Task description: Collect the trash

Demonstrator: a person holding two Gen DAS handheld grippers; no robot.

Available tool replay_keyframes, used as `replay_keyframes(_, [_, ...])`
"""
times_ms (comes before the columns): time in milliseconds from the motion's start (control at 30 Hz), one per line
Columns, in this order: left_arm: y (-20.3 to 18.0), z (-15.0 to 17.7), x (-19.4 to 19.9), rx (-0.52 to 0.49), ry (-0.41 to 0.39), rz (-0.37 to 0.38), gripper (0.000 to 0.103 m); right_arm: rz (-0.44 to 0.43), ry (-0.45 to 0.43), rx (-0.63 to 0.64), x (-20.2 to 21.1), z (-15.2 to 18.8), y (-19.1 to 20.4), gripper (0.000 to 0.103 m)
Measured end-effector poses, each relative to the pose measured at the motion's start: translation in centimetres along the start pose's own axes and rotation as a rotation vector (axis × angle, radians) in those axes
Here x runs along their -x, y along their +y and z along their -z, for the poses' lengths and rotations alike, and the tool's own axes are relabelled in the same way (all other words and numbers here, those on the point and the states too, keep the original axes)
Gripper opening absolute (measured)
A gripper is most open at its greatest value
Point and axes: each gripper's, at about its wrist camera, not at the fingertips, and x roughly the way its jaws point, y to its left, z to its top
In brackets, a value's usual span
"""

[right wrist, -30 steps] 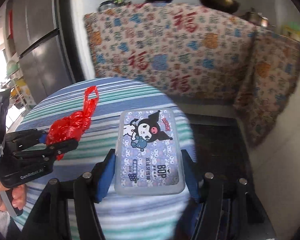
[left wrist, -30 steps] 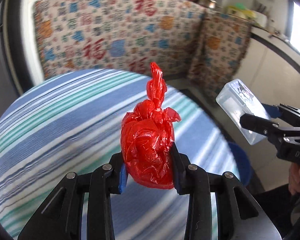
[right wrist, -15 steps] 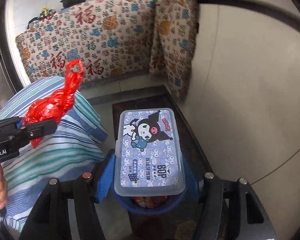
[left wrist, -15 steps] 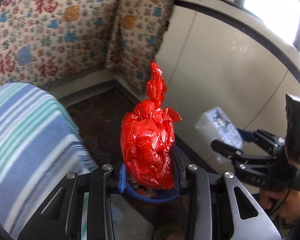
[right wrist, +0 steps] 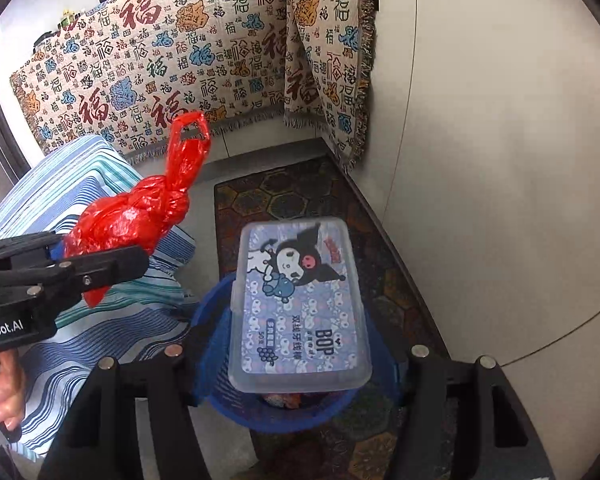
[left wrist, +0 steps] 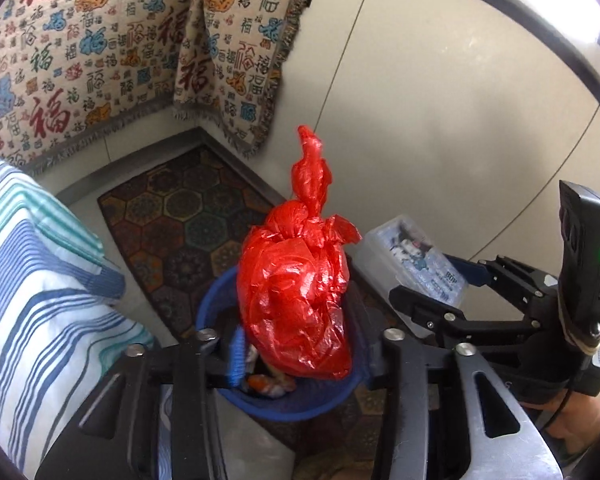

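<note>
Blue bin [right wrist: 216, 396] on patterned floor mat [left wrist: 188, 216], some rubbish already inside. Left tool [left wrist: 300, 344] clamped on knotted red plastic bag [left wrist: 296, 300], held above the bin mouth: crinkly, soft, likely light; grip the bulge or knot. Right tool [right wrist: 296, 364] clamped on clear lidded box [right wrist: 300, 308] with cartoon label, over the bin: rigid, smooth, probably slippery; hold the long sides.

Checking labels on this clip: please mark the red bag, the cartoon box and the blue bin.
red bag [left wrist: 296, 300], left wrist view, crumpled body.
cartoon box [right wrist: 300, 312], right wrist view, printed lid.
blue bin [right wrist: 284, 420], right wrist view, near rim.
</note>
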Motion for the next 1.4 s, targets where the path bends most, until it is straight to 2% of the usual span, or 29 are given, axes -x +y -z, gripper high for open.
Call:
replay_keyframes(33, [0.0,0.0,-0.3,-0.004,-0.003,-0.001,0.060,0.000,-0.001,0.004,-0.3,0.1,-0.1,0.066])
replay_keyframes(67, [0.0,-0.1,-0.5,-0.007,-0.007,0.000,0.069,-0.001,0.000,0.009,-0.6,0.2,-0.2,0.073])
replay_keyframes(100, [0.1,-0.1,-0.7,-0.009,-0.009,0.001,0.073,-0.003,0.000,0.010,-0.8,0.2,-0.3,0.075])
replay_keyframes(267, [-0.1,-0.6,-1.1,-0.005,-0.012,-0.003,0.083,0.014,0.010,-0.011,-0.8,0.3,-1.1,0.077])
replay_keyframes(400, [-1.0,0.1,0.5,-0.008,-0.017,-0.054,0.084,0.065,0.018,-0.046,1.0,1.0,-1.1,0.081])
replay_keyframes(500, [-1.9,1.7,3.7,-0.018,-0.081,-0.068,0.103,0.105,0.014,-0.082,3.9,2.1,-0.5,0.087])
replay_keyframes(567, [-2.6,3.0,6.0,-0.020,-0.106,-0.074,0.103,0.116,-0.012,-0.102,6.2,2.9,0.1,0.088])
replay_keyframes(733, [-3.7,4.7,8.1,0.015,0.004,-0.124,0.103,0.117,-0.018,-0.159,11.2,5.0,2.2,0.090])
replay_keyframes(800, [-4.4,5.3,9.0,0.007,-0.002,-0.166,0.103,0.141,-0.008,-0.170,12.7,5.7,3.1,0.090])
replay_keyframes(900, [-6.2,5.6,10.8,-0.056,-0.042,-0.264,0.103,0.168,-0.020,-0.158,15.2,6.5,4.0,0.090])
replay_keyframes(1067, [-7.5,6.0,13.6,-0.098,-0.109,-0.325,0.103,0.197,-0.023,-0.153,18.3,7.5,4.6,0.090])
replay_keyframes(1167, [-7.1,6.2,14.1,-0.065,-0.084,-0.309,0.103,0.189,-0.020,-0.170,19.3,7.6,4.6,0.090])
replay_keyframes(1300, [-6.6,6.2,13.9,-0.035,0.001,-0.250,0.103,0.193,-0.038,-0.185,20.3,7.4,4.6,0.090])
replay_keyframes(1400, [-6.9,6.2,14.3,-0.043,0.005,-0.231,0.103,0.205,-0.049,-0.177,20.8,7.2,4.8,0.090])
